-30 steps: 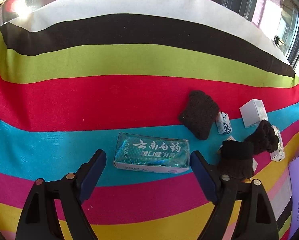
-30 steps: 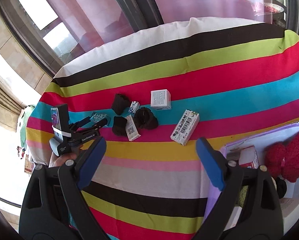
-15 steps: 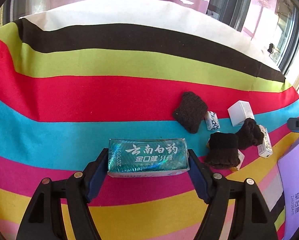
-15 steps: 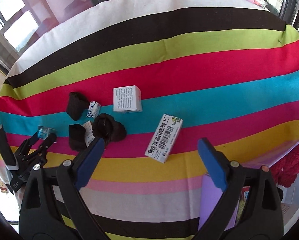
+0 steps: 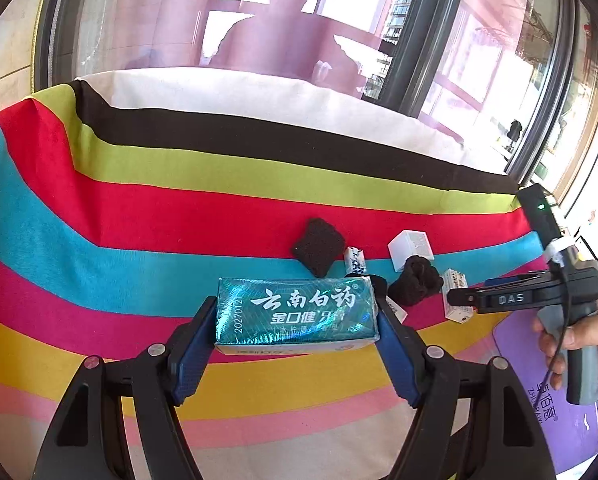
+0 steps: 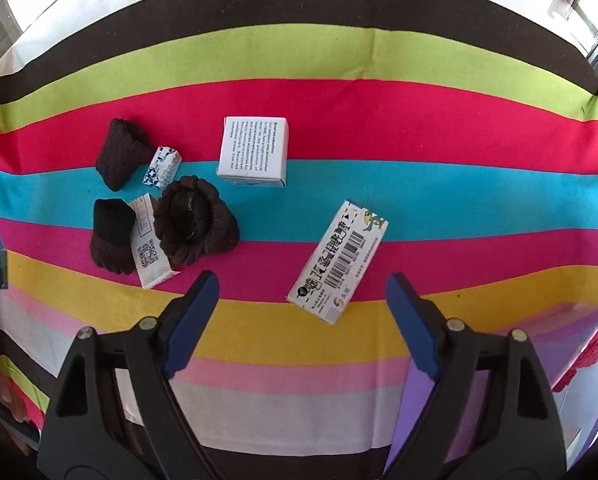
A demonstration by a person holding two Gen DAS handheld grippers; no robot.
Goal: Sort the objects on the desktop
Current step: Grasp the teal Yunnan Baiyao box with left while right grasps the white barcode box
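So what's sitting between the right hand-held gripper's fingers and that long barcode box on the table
Nothing lies there. In the right wrist view only bare striped cloth separates the open right hand-held gripper from the barcode box, which sits just ahead, toward its right finger.

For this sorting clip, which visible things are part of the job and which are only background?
Job:
- teal toothpaste box, clamped in left gripper
- barcode box below open right gripper
- white box
- brown knitted pieces
- small packets

Background:
- striped tablecloth
- window
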